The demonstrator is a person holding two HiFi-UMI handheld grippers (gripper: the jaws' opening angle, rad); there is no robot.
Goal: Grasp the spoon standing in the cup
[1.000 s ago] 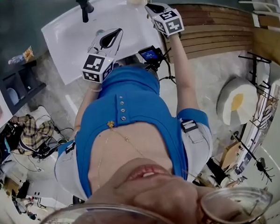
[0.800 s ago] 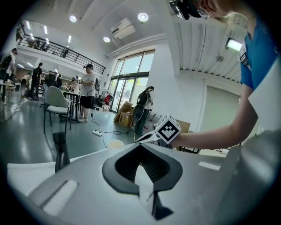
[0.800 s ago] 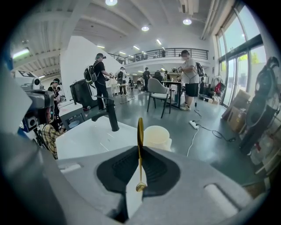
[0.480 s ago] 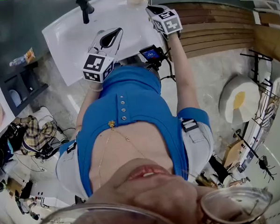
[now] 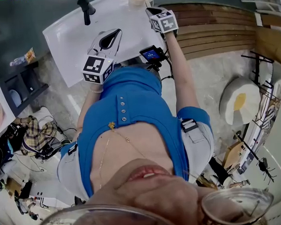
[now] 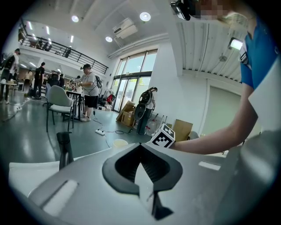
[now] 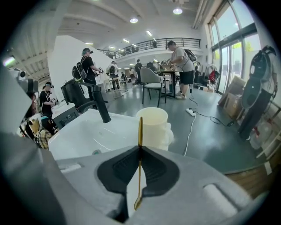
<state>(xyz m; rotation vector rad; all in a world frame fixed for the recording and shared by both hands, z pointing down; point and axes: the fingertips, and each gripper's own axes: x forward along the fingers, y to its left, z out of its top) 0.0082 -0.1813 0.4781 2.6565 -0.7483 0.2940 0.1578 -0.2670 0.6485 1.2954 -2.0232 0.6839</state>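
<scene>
Spoon (image 7: 140, 129): thin, gold-coloured, seen edge-on. Sits pinched between the closed fingers of the right gripper (image 7: 140, 147); runs along the finger line, one end poking out past the tips toward the cup (image 7: 153, 127), the small rounded end back near the camera. Cannot tell which end is the bowl, nor whether the far end is inside the cup or just in front of it.

Handling, as a judgement: light, stiff, likely metal, narrow and smooth, so prone to pivot or slide in a pinch. Best held across the flat of the handle at mid-length, as appears to be the case. Grasp looks made; lift-out judged the remaining part.

Cup: pale cream, upright, at the far corner of the white sink (image 7: 88, 132), close beyond the right fingertips. Light and probably easy to tip if the spoon drags on its rim. Black faucet (image 7: 99, 103) further left on the sink.

Left gripper (image 6: 141, 146): fingers together, nothing between them, held apart from the cup over the sink's near side.
</scene>
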